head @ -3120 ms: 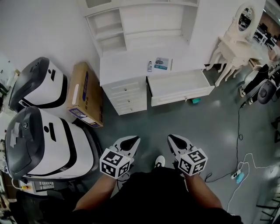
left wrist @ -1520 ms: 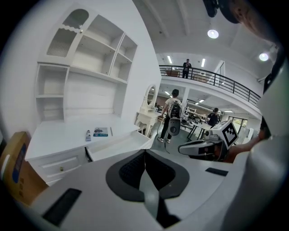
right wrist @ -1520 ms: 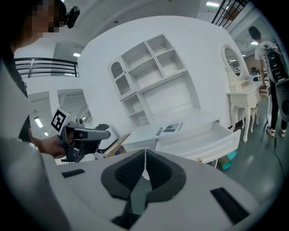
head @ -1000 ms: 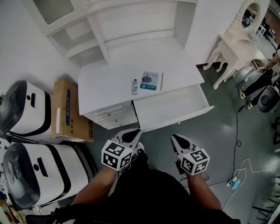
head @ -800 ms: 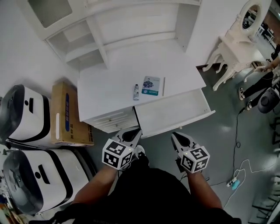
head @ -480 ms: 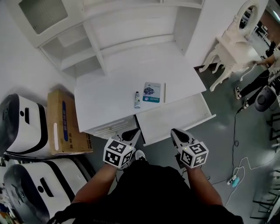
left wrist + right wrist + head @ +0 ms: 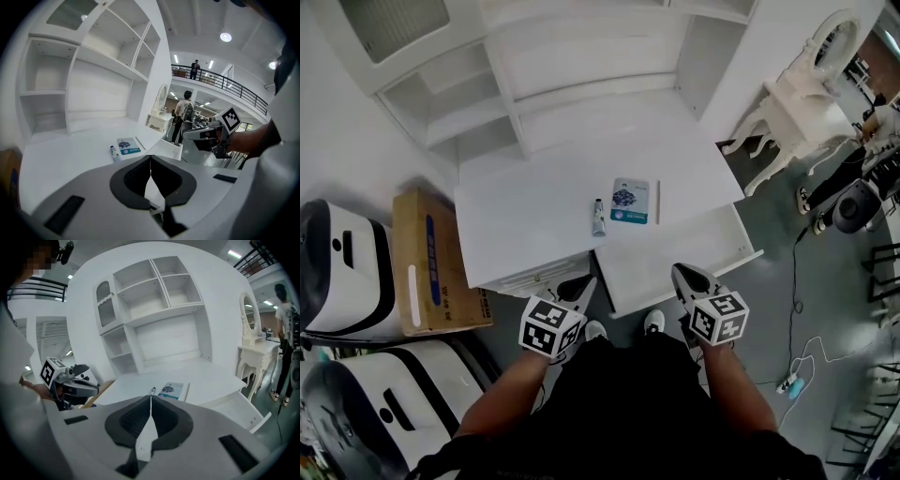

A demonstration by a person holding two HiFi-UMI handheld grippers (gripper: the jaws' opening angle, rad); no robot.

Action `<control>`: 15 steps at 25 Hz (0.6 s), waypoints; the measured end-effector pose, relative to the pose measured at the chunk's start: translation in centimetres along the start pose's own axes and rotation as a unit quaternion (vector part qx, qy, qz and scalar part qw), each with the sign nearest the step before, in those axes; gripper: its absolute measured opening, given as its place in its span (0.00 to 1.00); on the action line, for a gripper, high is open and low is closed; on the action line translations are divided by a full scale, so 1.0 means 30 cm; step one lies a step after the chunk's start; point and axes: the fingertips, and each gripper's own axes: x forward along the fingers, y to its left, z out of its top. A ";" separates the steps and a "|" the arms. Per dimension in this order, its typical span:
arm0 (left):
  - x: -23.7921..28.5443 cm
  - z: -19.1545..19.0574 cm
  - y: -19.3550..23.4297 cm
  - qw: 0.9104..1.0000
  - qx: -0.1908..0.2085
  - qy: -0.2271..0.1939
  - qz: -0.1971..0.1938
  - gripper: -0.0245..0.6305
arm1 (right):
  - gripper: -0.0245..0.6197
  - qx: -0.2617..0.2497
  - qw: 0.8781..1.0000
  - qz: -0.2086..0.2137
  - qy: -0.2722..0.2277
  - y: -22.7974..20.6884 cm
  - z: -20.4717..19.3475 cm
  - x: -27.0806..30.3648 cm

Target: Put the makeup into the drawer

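both my tongs are pressed together with nothing between them: the left gripper (image 7: pixel 580 285) shows its pads meeting in one thin line in its own view, and the right gripper (image 7: pixel 682 274) the same.

the makeup lies ahead of both, out on the white desk top (image 7: pixel 525 202), not yet in the drawer (image 7: pixel 675 255). there are two pieces side by side: a small tube (image 7: pixel 599 217) and, just to its right, a flat teal-and-white packet (image 7: pixel 630 201). the tube's long axis runs away from me, nearly straight along the line my left tongs point, with its near end towards the desk's front edge. i judge the left gripper the nearer one to the tube, a little left of it. the right gripper sits over the open drawer's front, closer to the packet and to where things must end up.

the drawer stands pulled out on the right, below the desk edge, between me and the packet, and it looks empty. so the reach goes forward over it, and the drop comes back and down.

nothing stands on the desk between tongs and makeup. the shelf unit (image 7: pixel 572 56) rises behind, well past the pieces. a cardboard box (image 7: pixel 431 262) sits on the floor to the left, and a white dressing table (image 7: pixel 787 108) to the right, both out of the way.
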 end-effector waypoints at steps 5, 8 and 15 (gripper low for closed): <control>-0.017 -0.010 0.030 1.000 -0.006 -0.007 0.014 0.05 | 0.08 -0.023 1.000 -0.003 0.005 -0.034 0.034 0.061; -0.015 -0.020 0.048 0.999 -0.017 -0.009 0.026 0.05 | 0.08 -0.044 0.999 -0.005 0.010 -0.062 0.055 0.115; 0.017 -0.043 0.074 0.997 -0.043 -0.003 0.061 0.05 | 0.08 -0.081 0.996 0.002 0.022 -0.139 0.076 0.228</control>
